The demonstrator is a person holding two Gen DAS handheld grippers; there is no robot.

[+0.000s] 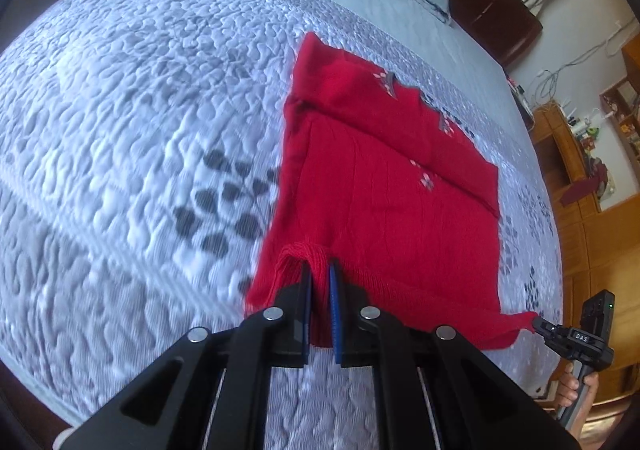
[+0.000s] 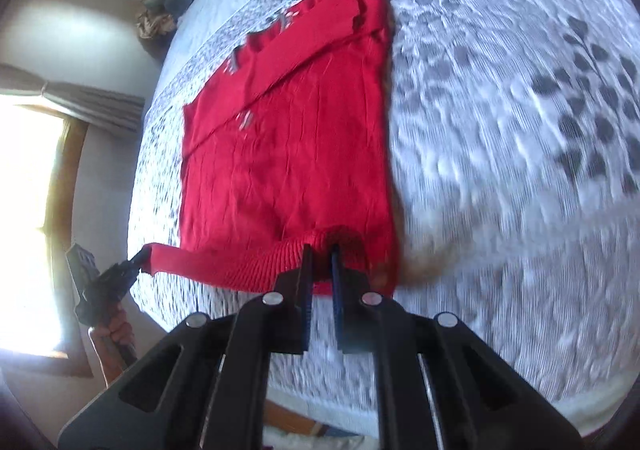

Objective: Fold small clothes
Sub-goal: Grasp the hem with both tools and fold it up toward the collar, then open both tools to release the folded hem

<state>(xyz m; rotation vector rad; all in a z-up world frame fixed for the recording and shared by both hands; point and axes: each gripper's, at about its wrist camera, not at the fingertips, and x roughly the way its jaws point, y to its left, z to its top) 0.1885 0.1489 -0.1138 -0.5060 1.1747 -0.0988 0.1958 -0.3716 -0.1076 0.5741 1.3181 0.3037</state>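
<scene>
The red sweater (image 1: 384,186) lies on the quilted bed (image 1: 140,130), its near hem lifted. Your left gripper (image 1: 320,270) and right gripper (image 2: 320,250) each pinch a hem corner; carry both evenly toward the far edge, keeping the hem taut.

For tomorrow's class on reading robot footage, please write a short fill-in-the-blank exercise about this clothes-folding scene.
1. The garment being folded is coloured ____.
2. It lies on a quilted bedspread printed with grey ____.
3. The left gripper and right gripper both pinch the garment's ribbed ____.
4. Each gripper's jaws are ____ on the fabric.

Missing words: red; leaves; hem; shut
</scene>
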